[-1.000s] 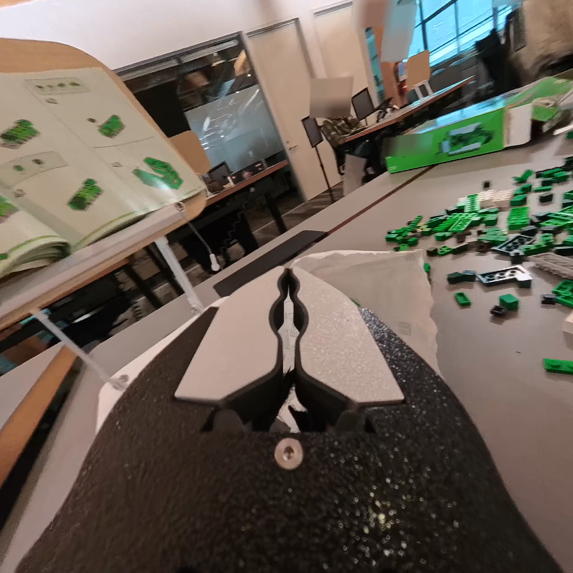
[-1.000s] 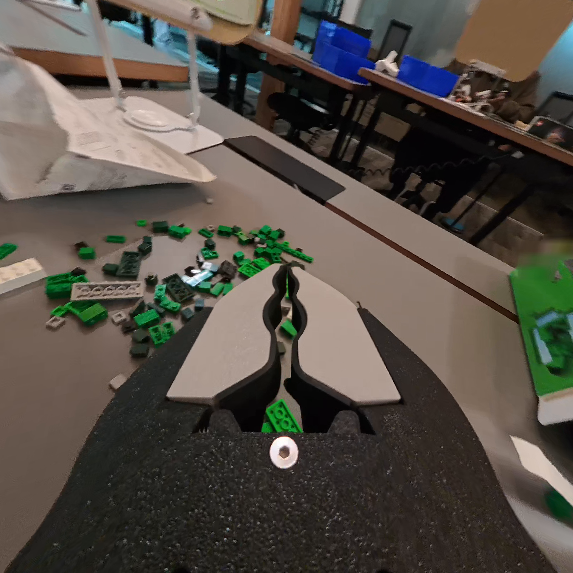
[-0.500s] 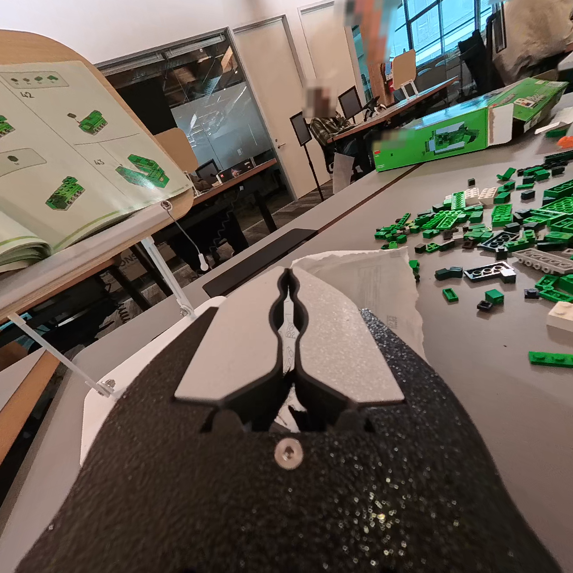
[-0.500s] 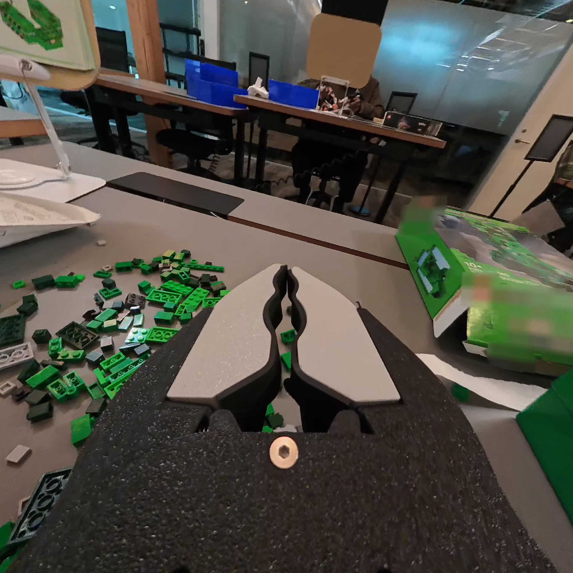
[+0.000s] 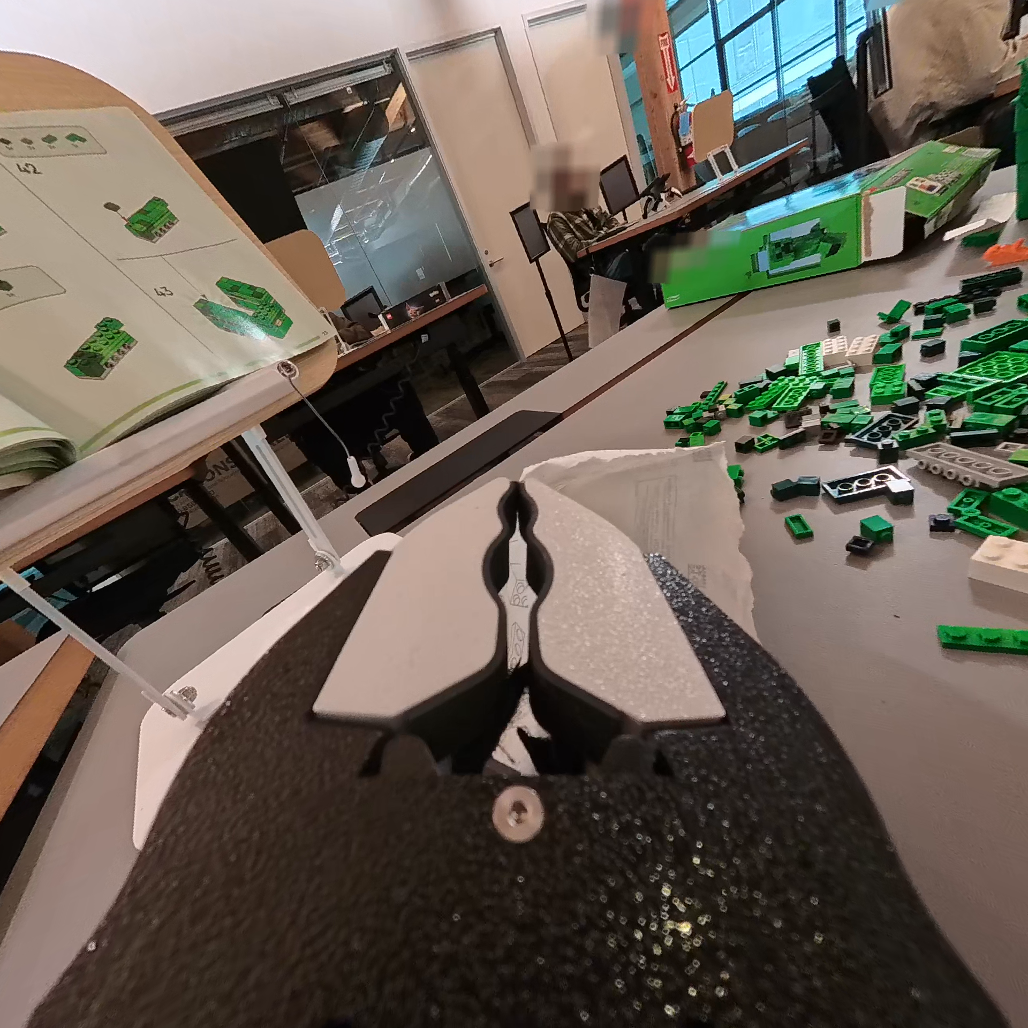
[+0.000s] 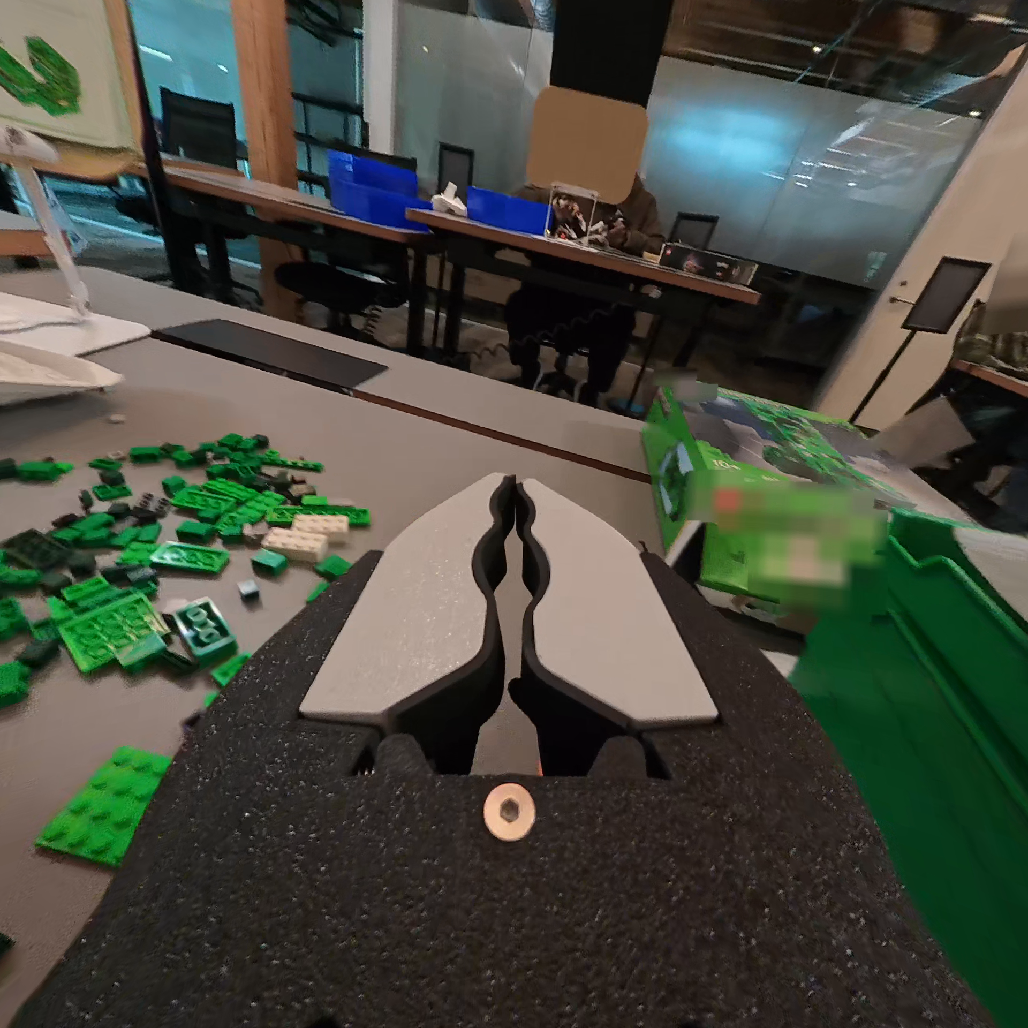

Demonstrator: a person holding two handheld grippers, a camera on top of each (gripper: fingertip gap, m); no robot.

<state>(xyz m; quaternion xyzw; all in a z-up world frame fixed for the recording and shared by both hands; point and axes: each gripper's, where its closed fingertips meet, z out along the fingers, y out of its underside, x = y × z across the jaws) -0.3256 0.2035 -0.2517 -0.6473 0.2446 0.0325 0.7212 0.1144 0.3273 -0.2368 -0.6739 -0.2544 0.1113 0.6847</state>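
Hovering shut, left hand-held gripper (image 5: 518,492) faces paper bag (image 5: 684,500).

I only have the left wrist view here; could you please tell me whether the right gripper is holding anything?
Observer: No. The right gripper has its fingers shut with nothing between them.
Operator: What lies near it?
Observer: A flat green studded plate lies on the grey table, down to its left.
Operator: And on its other side?
Observer: A green plastic bin stands close on its right.
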